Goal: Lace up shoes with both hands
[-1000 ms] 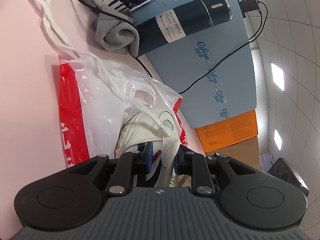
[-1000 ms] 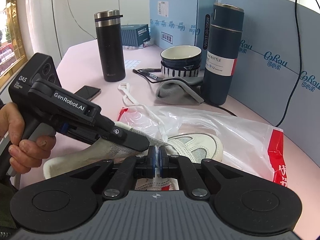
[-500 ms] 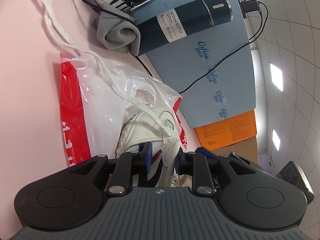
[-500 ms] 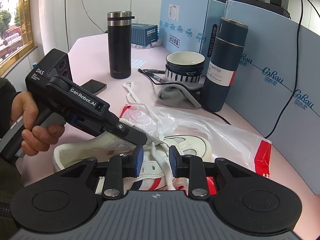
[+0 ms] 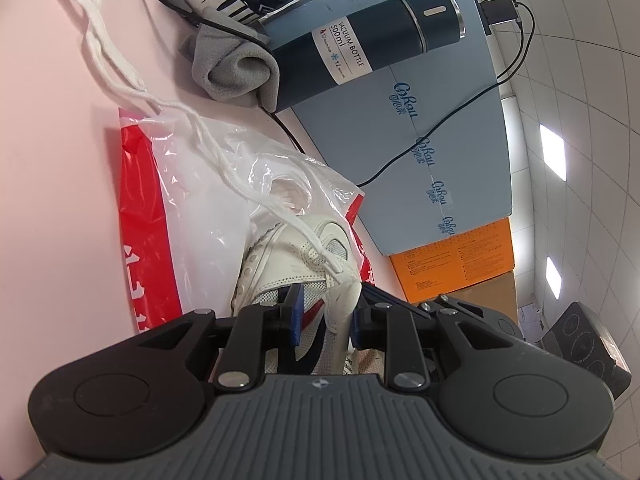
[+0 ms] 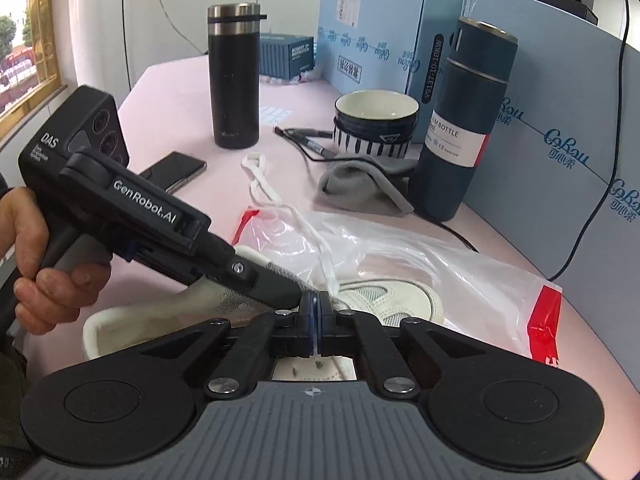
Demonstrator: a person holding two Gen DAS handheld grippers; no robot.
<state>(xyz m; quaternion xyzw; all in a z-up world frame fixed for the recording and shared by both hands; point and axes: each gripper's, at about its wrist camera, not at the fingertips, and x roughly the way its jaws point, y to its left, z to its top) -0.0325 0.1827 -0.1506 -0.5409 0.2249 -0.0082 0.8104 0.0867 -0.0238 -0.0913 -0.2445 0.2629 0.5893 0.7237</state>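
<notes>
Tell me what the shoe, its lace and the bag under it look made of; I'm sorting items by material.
Shoe: off-white leather-like panels with visible stitching, plus grey woven mesh; probably synthetic, matte.
Lace: white, soft woven cord, likely cotton or polyester, slightly fuzzy.
Bag: thin clear plastic film with red printed edges, glossy and crinkled.

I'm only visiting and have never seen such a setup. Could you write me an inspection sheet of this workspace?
Surface: pink table.
Job's things: white sneaker on a plastic bag; white shoelace trailing across the table.
Clutter: two flasks, striped bowl, grey cloth, phone, pens.
Grippers: left gripper grips the sneaker's upper; right gripper, jaws just closing, pinches the lace.
Cables: black cable down the blue boxes.
Surroundings: window at left, ceiling lights.
</notes>
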